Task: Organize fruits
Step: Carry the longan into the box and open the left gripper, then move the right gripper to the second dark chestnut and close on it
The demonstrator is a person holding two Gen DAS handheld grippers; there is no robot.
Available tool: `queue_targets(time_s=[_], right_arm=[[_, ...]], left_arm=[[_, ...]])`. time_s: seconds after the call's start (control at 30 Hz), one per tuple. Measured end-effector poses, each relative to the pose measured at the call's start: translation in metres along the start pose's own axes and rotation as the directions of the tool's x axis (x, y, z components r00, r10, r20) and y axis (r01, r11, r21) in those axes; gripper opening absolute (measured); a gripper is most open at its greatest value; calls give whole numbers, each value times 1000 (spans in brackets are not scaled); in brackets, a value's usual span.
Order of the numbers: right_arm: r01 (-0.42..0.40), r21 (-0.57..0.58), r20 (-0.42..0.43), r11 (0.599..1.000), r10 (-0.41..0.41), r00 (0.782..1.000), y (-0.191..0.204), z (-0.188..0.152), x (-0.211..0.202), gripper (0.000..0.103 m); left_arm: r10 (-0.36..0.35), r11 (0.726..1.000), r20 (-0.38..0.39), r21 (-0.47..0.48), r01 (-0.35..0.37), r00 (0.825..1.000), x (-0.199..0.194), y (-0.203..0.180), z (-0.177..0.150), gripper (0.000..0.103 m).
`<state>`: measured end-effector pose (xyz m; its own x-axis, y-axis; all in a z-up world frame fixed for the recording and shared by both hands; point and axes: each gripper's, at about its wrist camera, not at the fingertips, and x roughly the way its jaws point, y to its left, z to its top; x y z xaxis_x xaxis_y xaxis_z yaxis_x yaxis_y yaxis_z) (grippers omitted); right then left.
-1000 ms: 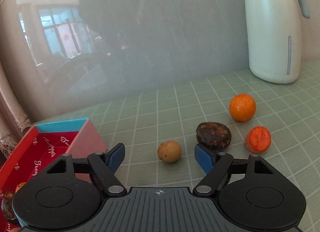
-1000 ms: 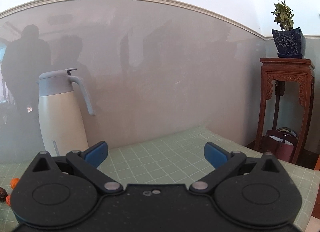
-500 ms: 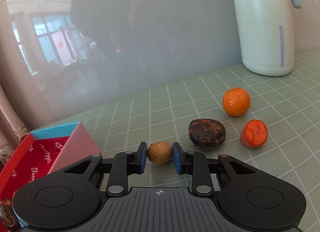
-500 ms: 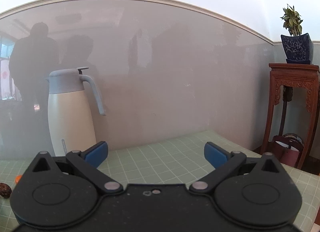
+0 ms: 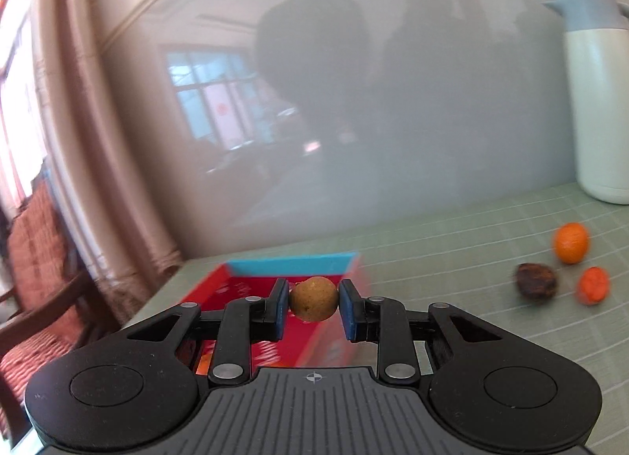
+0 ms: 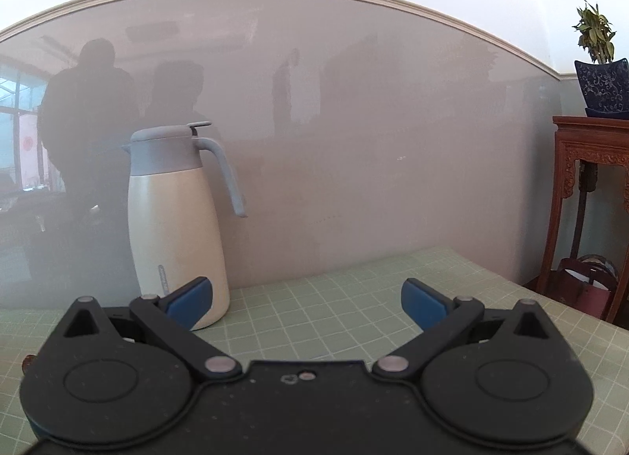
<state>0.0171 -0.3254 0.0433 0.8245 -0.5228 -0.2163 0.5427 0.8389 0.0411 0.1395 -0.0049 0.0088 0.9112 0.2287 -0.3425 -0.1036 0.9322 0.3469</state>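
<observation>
**A:** Left gripper (image 5: 314, 303) has its blue pads clamped on the small tan fruit (image 5: 314, 298), one pad on each side, and the fruit is up off the table, right in front of the red box (image 5: 251, 286) at the table's left end.

**B:** Clean hold, squarely across the middle. And the right gripper (image 6: 306, 299)?

**A:** Jaws spread wide, nothing between them, pointed at the back of the table beside the cream jug (image 6: 177, 235).

**B:** Now the drop, I'd say. Carry the fruit past the near wall of the box, well over the red floor, and lower it before letting go. It's round, so from any height it'll roll or bounce.

**A:** There's fruit in the box already, low by the near edge. Aim for a bare patch.

**B:** Three more wait toward the right side of the table: the tangerine (image 5: 571, 243), the dark wrinkled fruit (image 5: 536, 282) and the small red-orange one (image 5: 594, 285).
</observation>
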Motion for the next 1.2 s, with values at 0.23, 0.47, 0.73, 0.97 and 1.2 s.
queue_targets(time_s=[0.23, 0.47, 0.73, 0.97, 1.2], right_arm=[[-71, -40, 9, 997, 71, 997, 38, -1, -13, 103], [-120, -79, 10, 990, 122, 993, 71, -2, -22, 103], [-178, -131, -24, 975, 177, 984, 108, -9, -25, 103], [-262, -195, -89, 945, 249, 964, 142, -22, -23, 103], [-390, -207, -199, 897, 351, 915, 175, -36, -21, 91]], left_arm=[[46, 991, -170, -114, -66, 984, 25, 58, -24, 28], [-56, 971, -252, -240, -6, 966, 43, 85, -40, 28], [10, 969, -213, -239, -62, 977, 25, 100, -43, 100], [77, 964, -161, -241, -115, 984, -6, 125, -42, 100], [207, 928, -157, -281, -245, 966, -45, 156, -63, 100]])
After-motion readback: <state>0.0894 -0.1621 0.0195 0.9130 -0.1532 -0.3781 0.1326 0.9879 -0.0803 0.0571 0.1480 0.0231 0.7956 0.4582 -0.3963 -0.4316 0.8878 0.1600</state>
